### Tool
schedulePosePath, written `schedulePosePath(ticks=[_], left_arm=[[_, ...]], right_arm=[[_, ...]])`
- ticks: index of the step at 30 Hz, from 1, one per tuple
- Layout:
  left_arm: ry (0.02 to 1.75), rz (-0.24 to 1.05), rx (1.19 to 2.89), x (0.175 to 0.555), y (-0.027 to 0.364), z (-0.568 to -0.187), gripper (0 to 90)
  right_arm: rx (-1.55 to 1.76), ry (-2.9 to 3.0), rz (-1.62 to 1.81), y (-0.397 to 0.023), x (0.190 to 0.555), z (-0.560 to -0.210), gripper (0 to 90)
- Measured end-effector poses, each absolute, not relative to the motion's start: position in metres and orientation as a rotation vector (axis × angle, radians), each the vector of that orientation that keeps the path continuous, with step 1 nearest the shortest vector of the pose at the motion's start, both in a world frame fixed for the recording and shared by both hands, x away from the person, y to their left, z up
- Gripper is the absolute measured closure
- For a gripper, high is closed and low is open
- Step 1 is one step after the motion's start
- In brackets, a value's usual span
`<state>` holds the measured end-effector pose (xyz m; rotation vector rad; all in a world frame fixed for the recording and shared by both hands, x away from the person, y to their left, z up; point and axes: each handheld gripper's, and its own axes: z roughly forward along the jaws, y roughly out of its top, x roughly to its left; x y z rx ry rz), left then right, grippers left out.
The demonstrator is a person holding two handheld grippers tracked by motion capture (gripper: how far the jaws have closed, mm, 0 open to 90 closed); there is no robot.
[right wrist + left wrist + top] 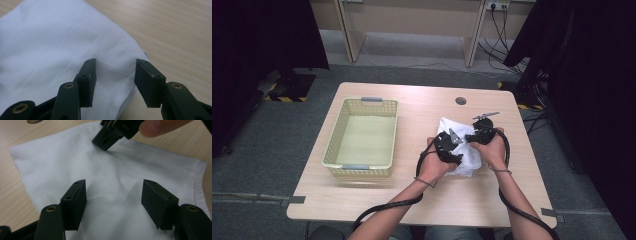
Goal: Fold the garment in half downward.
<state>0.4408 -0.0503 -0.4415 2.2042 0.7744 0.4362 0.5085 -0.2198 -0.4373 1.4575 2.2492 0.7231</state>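
Cloth (460,145) white, soft, creased, hemmed edge near bench (422,200) right side; my left tool (113,200) and right tool (115,80) both open over it; mesh basket (362,137) well apart leftward.

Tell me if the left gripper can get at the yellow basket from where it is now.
Probably yes. The left gripper sits open over the white cloth, and bare table lies between it and the yellow basket.

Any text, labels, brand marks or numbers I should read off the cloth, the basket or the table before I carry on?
None can be read.
White folded cloth: plain fabric, a stitched hem, no label or print showing.
Pale yellow plastic lattice basket: no marking.
Light wooden table: bare wood grain, no sign.
Black fingers: no lettering.
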Motion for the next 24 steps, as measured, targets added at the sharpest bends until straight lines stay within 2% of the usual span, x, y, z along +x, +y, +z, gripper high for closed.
schedulePosePath(ticks=[24], left_arm=[[0.742, 0.383, 2.201, 0.433, -0.056, -0.448, 34.1]], right_arm=[[1.452, 2.255, 0.752, -0.221, 0.517, -0.458, 52.7]])
